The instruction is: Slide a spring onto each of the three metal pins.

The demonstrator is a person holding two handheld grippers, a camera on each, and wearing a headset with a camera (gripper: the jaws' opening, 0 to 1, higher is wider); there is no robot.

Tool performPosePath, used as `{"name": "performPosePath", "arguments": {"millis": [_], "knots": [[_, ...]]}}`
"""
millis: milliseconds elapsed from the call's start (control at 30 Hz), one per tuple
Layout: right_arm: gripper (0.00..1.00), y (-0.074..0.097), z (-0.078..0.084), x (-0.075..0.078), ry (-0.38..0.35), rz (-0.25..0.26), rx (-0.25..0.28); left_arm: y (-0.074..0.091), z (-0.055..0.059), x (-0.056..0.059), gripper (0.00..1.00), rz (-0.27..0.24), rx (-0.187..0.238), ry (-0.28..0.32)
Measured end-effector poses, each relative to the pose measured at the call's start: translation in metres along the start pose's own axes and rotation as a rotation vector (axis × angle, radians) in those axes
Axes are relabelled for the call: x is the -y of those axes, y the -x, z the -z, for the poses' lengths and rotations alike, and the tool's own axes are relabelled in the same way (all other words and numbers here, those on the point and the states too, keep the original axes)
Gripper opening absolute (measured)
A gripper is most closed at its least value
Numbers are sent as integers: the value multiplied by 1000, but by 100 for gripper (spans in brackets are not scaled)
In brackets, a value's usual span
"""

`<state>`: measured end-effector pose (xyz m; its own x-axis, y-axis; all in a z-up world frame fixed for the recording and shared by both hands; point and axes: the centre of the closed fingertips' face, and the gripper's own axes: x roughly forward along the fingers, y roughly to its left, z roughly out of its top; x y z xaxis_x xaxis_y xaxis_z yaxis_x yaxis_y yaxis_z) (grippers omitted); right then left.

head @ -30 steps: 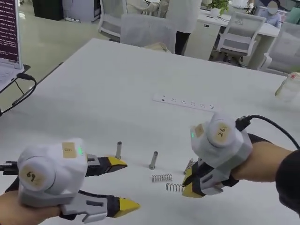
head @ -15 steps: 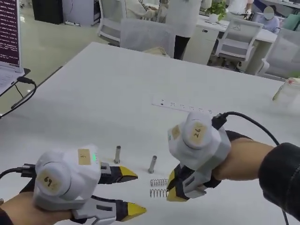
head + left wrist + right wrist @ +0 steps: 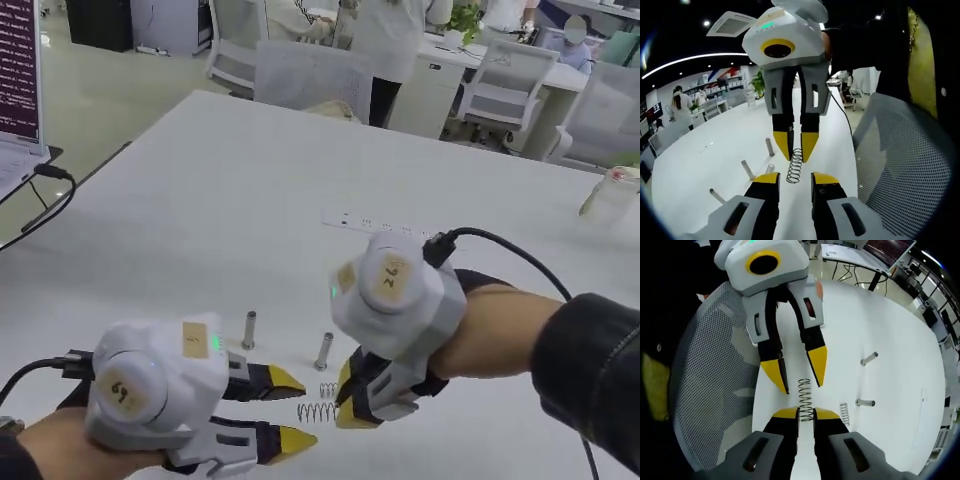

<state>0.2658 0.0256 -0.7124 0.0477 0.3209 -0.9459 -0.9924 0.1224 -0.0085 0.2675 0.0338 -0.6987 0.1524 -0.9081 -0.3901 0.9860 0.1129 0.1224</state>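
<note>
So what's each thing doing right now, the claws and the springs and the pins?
Left claw: open, holding nothing.
Right claw: shut on one end of a spring.
Held spring: free end pointing at the left claw's gap.
Loose spring: lying on the table, untouched.
Two bare pins: standing up, no springs on.
Third pin: standing up, seems to wear a spring.

The left gripper [image 3: 292, 408], at the lower left of the frame, had its jaws spread apart. The right gripper [image 3: 347, 398], at the centre, pointed down-left toward it, its jaws pinched on a spring [image 3: 316, 411] end.
</note>
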Motion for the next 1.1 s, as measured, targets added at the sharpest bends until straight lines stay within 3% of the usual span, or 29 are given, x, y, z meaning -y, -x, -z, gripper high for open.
{"name": "performPosePath", "arguments": {"millis": [533, 1100], "knots": [[8, 2, -6, -3, 13, -10, -5, -1, 1, -1, 4, -3, -11, -25], [8, 11, -13, -3, 26, -6, 23, -1, 1, -2, 3, 1, -8, -42]]}}
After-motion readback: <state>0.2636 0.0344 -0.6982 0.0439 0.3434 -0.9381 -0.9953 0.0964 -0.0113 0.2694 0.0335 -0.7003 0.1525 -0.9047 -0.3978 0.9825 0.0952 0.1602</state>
